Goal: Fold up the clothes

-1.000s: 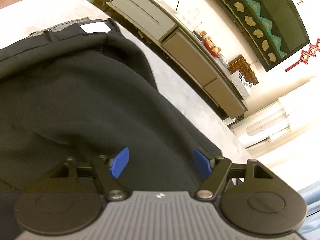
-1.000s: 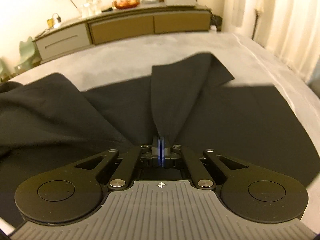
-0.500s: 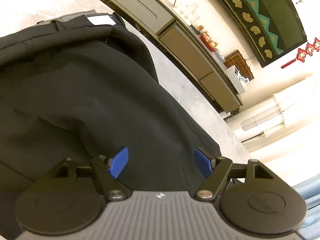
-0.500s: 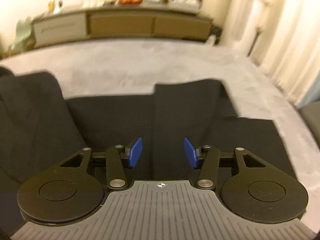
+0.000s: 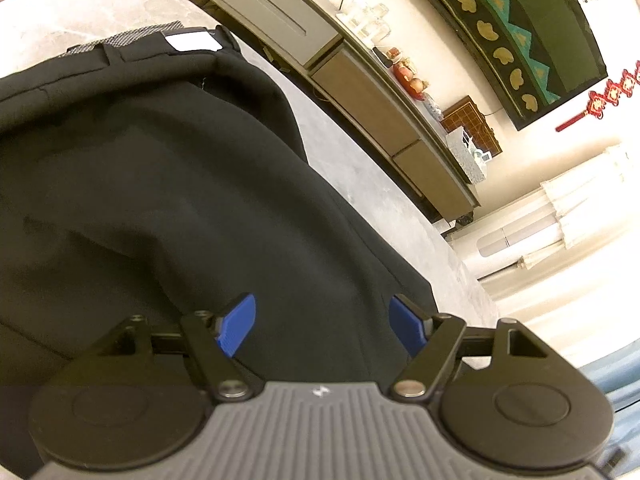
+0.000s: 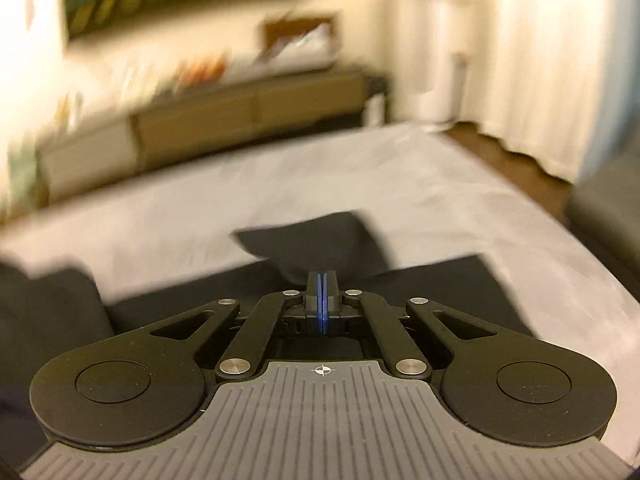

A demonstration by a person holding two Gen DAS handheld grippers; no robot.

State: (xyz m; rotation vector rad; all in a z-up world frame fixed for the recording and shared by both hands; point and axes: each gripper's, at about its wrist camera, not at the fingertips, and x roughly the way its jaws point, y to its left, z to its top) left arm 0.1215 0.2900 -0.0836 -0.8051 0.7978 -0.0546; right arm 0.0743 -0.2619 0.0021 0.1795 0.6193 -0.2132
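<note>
Long low sideboard point(image 5: 360, 92), dark wall hanging point(image 5: 532, 28), pale curtains point(image 6: 560, 60).

The left gripper point(image 5: 322, 326) is held tilted downward over the black trousers point(image 5: 160, 184), its blue pads point(image 5: 236, 330) set wide apart with nothing clamped. The right gripper point(image 6: 322, 280) is angled down above the trousers, its jaws pressed together, the pads meeting.

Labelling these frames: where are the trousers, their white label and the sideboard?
trousers point(image 5: 168, 208), left wrist view, middle of the black cloth
white label point(image 5: 194, 41), left wrist view, its centre
sideboard point(image 5: 360, 100), left wrist view, brown drawer front
</note>
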